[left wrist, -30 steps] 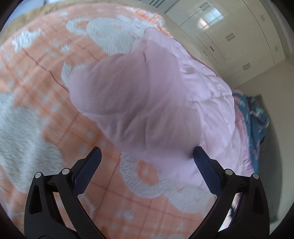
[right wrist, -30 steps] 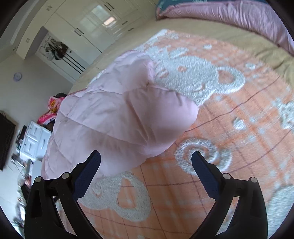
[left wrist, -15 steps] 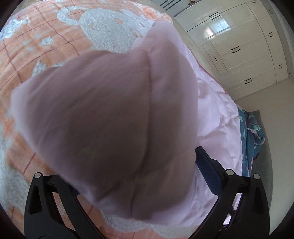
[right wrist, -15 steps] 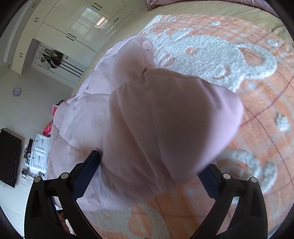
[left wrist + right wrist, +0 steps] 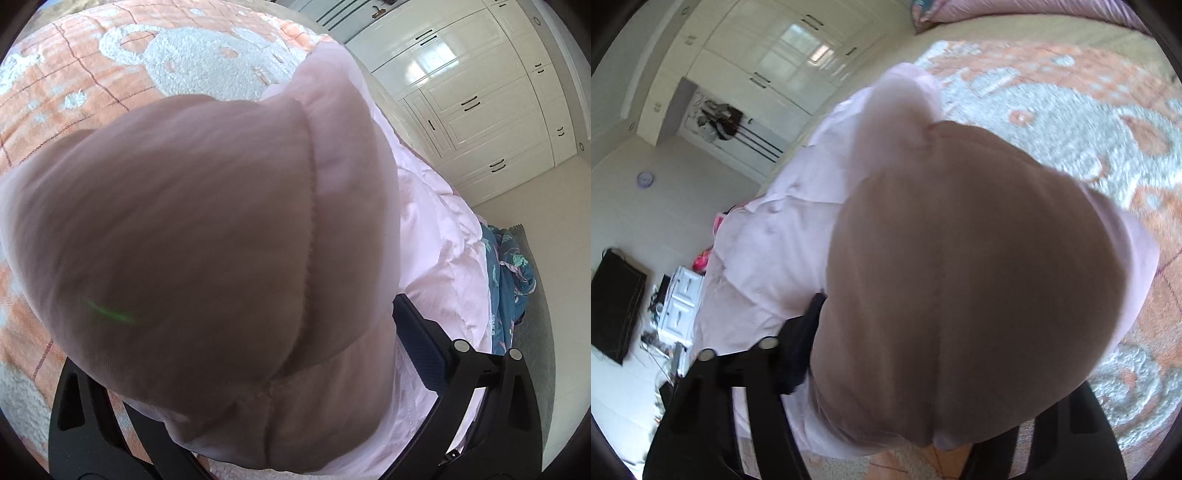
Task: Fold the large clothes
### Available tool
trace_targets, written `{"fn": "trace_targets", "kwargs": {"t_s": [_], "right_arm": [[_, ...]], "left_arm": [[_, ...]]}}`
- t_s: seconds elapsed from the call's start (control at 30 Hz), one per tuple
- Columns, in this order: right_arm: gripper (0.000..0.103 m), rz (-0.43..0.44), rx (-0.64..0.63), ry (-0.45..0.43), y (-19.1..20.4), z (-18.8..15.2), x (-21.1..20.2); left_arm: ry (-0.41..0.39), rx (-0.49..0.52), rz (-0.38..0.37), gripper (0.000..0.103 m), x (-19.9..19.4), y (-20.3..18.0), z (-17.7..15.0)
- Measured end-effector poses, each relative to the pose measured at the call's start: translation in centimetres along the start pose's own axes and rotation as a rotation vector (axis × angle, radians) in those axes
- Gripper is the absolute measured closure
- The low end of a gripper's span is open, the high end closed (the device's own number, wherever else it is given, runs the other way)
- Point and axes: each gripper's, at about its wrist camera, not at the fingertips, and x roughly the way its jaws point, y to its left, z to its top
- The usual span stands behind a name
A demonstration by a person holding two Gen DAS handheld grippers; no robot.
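A pink puffy jacket [image 5: 443, 229] lies on the bed, and its hood [image 5: 184, 221] bulges up close to both cameras. My left gripper [image 5: 295, 306] stands wide around the hood. Its right finger [image 5: 417, 350] shows beside the fabric, while the left one is hidden under the hood. In the right wrist view the hood [image 5: 960, 277] fills the middle. The right gripper [image 5: 882, 306] has its jaws closing on it. Its left finger [image 5: 809, 332] presses the hood's side, and the other finger is hidden behind the fabric.
An orange blanket with white fleecy shapes [image 5: 184, 55] covers the bed under the jacket. White wardrobes [image 5: 480, 92] stand beyond the bed edge. A blue patterned cloth [image 5: 509, 266] lies beside the jacket. A dark screen [image 5: 613, 306] and a white drawer unit [image 5: 679, 302] stand on the floor.
Both grippers have come forward and down until the hood sits between their fingers. The right gripper's left finger has swung inward against the hood.
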Motion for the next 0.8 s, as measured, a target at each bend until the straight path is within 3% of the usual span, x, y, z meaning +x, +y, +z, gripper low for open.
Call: {"fn": "trace_targets", "kwargs": {"t_s": [0.13, 0.4, 0.57, 0.8], "right_arm": [[0.064, -0.042, -0.117, -0.025, 2.2, 0.1, -0.9], [0.071, -0.104, -0.271, -0.070, 5.6, 0.0, -1.9], [0.073, -0.090, -0.405, -0.123, 8.2, -1.3, -4.4], [0.074, -0.072, -0.517, -0.169, 10.5, -3.1, -8.9]], "left_arm": [[-0.014, 0.042, 0.024, 0.021, -0.7, -0.8, -0.1], [-0.046, 0.197, 0.079, 0.061, -3.1, -3.4, 0.0], [-0.109, 0.274, 0.087, 0.068, -6.4, -5.5, -0.4], [-0.153, 0.374, 0.091, 0.069, -10.5, -7.6, -1.8]]}}
